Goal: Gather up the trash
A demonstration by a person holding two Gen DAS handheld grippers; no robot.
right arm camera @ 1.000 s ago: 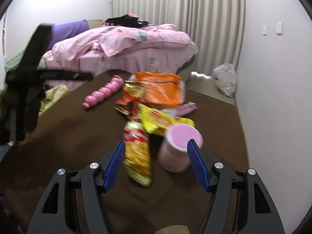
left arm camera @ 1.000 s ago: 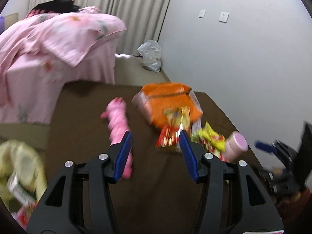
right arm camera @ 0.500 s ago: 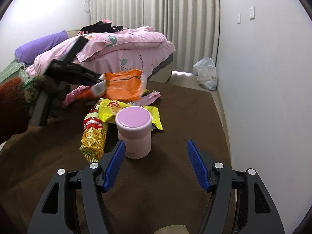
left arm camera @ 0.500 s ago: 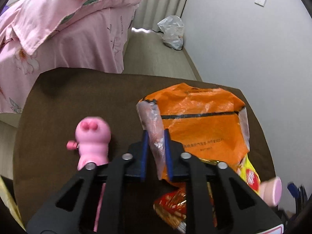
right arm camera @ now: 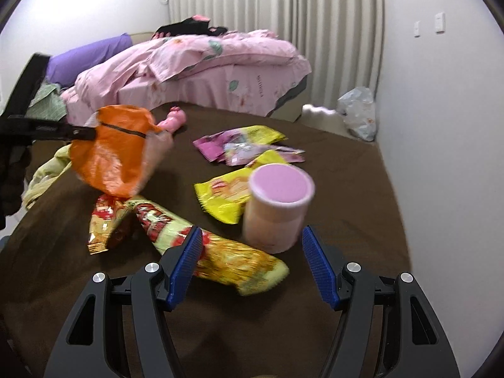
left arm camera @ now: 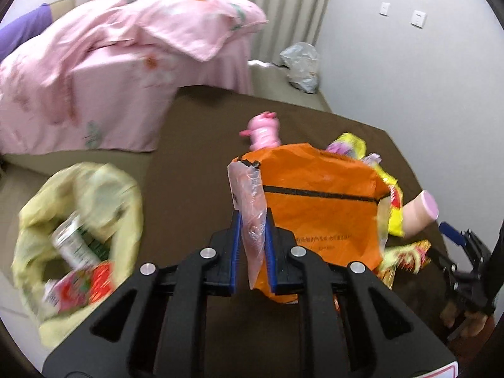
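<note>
left wrist: left fingers (left arm camera: 239,245) pinch orange bag (left arm camera: 315,208); right fingers (right arm camera: 318,267) spread wide, nothing held.

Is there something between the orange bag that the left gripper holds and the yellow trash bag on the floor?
Nothing visible. The left hand-held gripper holds the orange bag above the brown table; the open yellow trash bag lies beside its left edge, with only bare tabletop between.

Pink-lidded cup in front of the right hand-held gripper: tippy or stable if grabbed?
Pink-lidded cup stands upright, taller than wide, so a side nudge may tip it. Round body would probably roll afterwards. It looks like rigid plastic, likely light.
</note>
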